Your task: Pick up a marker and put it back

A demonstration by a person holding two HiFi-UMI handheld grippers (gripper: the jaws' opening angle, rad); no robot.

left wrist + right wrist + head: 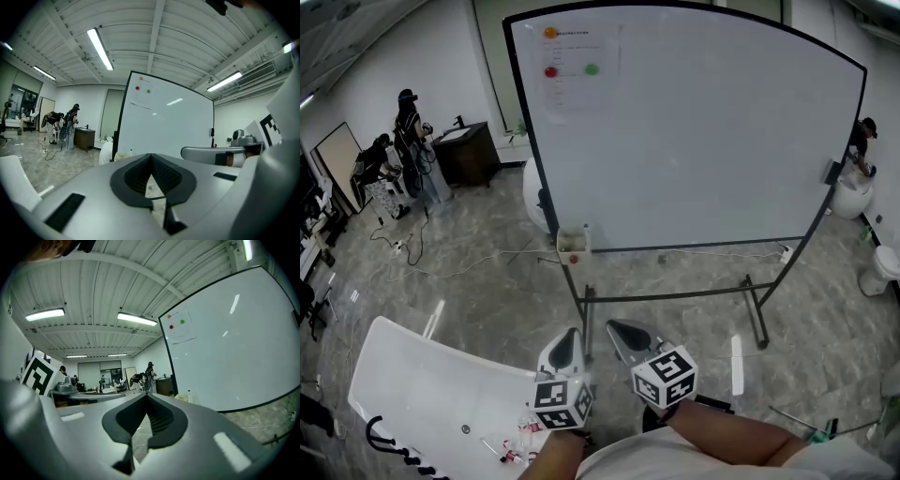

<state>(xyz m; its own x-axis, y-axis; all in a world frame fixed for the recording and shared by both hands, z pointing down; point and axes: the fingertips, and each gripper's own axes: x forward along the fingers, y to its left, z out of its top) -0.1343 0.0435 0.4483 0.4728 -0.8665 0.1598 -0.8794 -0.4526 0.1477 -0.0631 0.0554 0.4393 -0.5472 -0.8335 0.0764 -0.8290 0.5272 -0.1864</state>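
Right, it's a wide room with a grey marbled floor (478,234) and people (403,141) busy in the far corner. A big rolling whiteboard (694,141) stands dead ahead, with a white table (412,384) low on the left. Both tools hover side by side before the board. The left gripper (570,337) is pinched closed with nothing in it, and the right gripper (621,329) is closed and empty too. A small box (573,247) clings to the board's lower left corner. What looks like a slim white marker (586,229) stands upright there, long axis vertical, well apart from both grippers.
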